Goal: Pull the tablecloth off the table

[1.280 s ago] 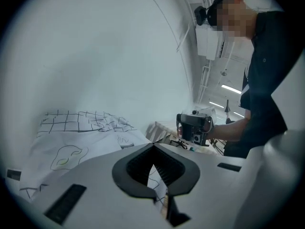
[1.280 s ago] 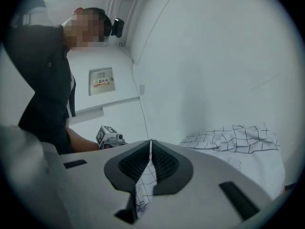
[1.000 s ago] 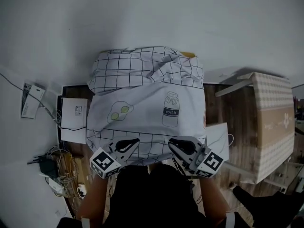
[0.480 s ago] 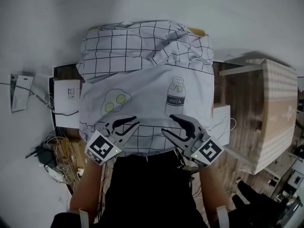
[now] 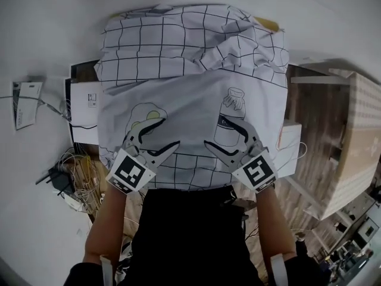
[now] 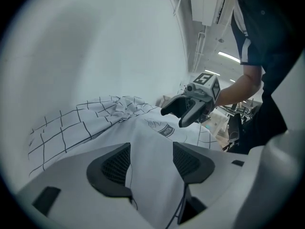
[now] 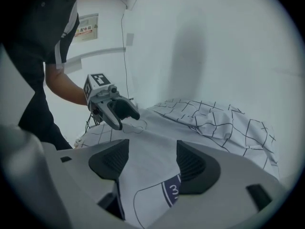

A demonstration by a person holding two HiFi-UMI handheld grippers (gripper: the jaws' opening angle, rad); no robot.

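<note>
Hiding whatever lies beneath, the tablecloth (image 5: pixel 190 91) runs between the just-opened jaws of left claw (image 5: pixel 169 132) and right claw (image 5: pixel 212 131).

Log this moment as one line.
left gripper: jaws just opening, tablecloth between | right gripper: jaws just opening, tablecloth between | tablecloth: far end rumpled

The checked tablecloth (image 5: pixel 190 52) lies bunched at its far side. Over its near part, the left gripper (image 5: pixel 168 132) sits beside the egg print (image 5: pixel 146 112) and the right gripper (image 5: pixel 213 131) at the milk-bottle print (image 5: pixel 233 103). Both pairs of jaws have just been opening, with cloth showing between them.
</note>
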